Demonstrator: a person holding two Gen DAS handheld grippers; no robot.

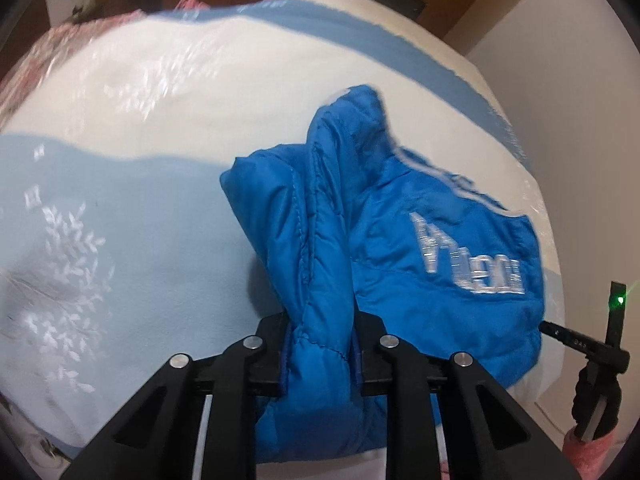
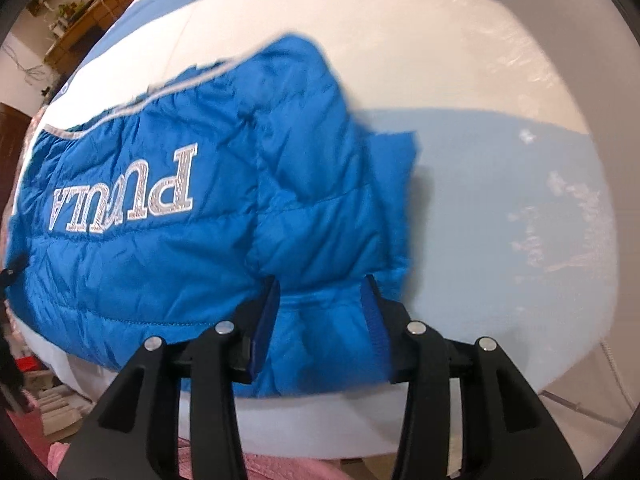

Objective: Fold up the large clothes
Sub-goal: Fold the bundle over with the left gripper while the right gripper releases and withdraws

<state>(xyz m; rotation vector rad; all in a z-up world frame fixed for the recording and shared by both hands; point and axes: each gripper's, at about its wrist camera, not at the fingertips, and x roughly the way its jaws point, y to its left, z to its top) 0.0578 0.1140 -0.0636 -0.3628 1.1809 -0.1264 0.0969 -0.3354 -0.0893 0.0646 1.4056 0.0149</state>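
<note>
Both claws have hold of the blue padded jacket at its near edge, over the striped blanket on the bed. The left claw pinches a thick bunched fold; the right claw clamps a wider wad of the hem. This looks like the lift before a fold: next, both corners should travel together across the jacket, kept level so the padding does not slump

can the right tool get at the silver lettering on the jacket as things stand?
Probably not directly: the right tool is shut on the blue jacket at its near edge. The lettering lies uncovered off to the side, but reaching it means letting go first.
</note>
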